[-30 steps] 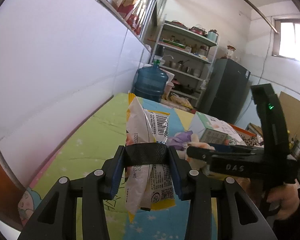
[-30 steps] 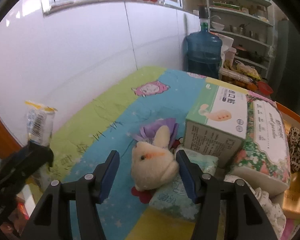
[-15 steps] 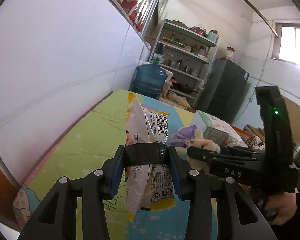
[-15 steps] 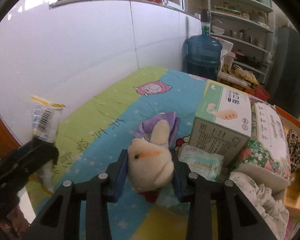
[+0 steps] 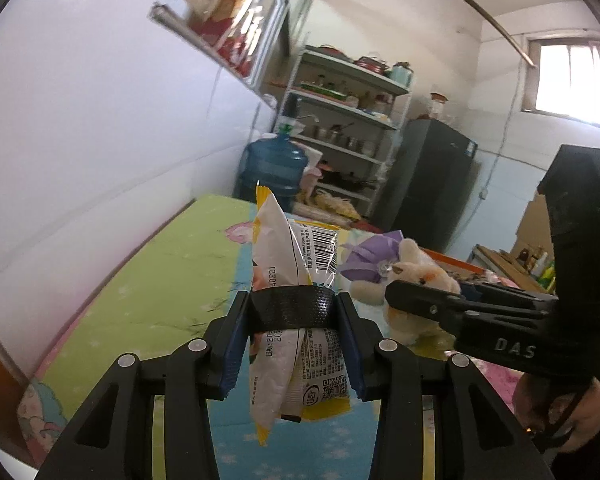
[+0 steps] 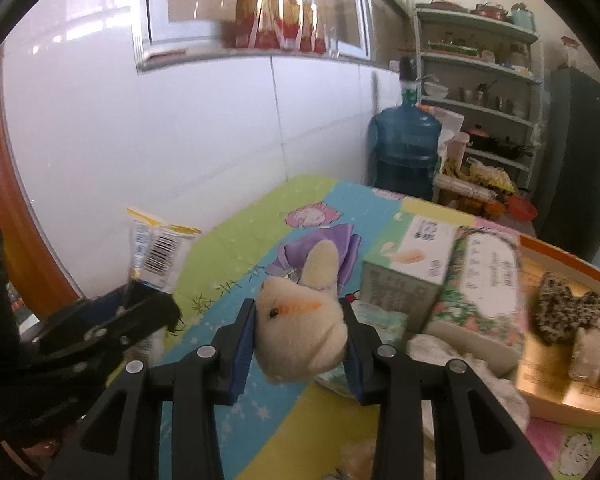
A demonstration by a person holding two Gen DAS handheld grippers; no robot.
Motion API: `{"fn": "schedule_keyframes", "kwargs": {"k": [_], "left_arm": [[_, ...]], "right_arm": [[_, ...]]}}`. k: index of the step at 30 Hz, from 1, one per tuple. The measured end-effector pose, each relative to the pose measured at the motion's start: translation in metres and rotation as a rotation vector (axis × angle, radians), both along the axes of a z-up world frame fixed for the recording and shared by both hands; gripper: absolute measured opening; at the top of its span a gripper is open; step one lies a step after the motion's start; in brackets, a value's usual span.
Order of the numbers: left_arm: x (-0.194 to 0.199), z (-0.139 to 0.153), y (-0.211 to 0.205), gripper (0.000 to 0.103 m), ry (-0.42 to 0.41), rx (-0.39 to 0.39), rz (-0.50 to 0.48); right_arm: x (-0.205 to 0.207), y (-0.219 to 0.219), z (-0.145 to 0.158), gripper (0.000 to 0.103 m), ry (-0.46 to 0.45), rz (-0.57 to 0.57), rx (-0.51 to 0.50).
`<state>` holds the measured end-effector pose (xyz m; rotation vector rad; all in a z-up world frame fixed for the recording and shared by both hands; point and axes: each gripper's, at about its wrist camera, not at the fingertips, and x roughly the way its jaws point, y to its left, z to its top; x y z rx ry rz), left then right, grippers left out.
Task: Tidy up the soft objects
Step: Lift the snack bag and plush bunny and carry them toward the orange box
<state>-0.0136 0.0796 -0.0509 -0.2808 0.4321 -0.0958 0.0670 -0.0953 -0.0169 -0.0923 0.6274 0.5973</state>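
My left gripper (image 5: pixel 294 344) is shut on a white and yellow snack packet (image 5: pixel 296 304) held upright above the colourful bed sheet (image 5: pixel 148 280); the same packet (image 6: pixel 160 248) shows at the left of the right wrist view. My right gripper (image 6: pixel 300 340) is shut on a cream plush rabbit (image 6: pixel 300 328) with a purple bow (image 6: pixel 332 248), lifted off the sheet. In the left wrist view the plush rabbit (image 5: pixel 412 280) hangs in the right gripper (image 5: pixel 404 292), just right of the packet.
A green and white box (image 6: pixel 404 264) and a floral tissue pack (image 6: pixel 476 280) lie on the bed, with an orange tray (image 6: pixel 560 360) holding a leopard-print item (image 6: pixel 560 312). A blue water jug (image 6: pixel 404 152), shelves (image 6: pixel 476 80) and a white wall (image 6: pixel 180 140) stand beyond.
The right gripper went from open around the plush rabbit to shut on it, then lifted it off the sheet. The left gripper kept its hold on the packet.
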Motion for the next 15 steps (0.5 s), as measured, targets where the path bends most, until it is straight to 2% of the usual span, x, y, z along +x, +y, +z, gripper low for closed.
{"fn": "schedule_keyframes", "kwargs": {"k": [8,15], "left_arm": [[0.006,0.018,-0.041,0.043,-0.033,0.019,-0.112],[0.016,0.034,-0.078,0.043,-0.048,0.042,-0.205]], "right_arm": [[-0.015,-0.05,0.024,0.039,-0.046,-0.08,0.034],[-0.02,-0.097,0.032,0.039,-0.071,-0.177,0.057]]}}
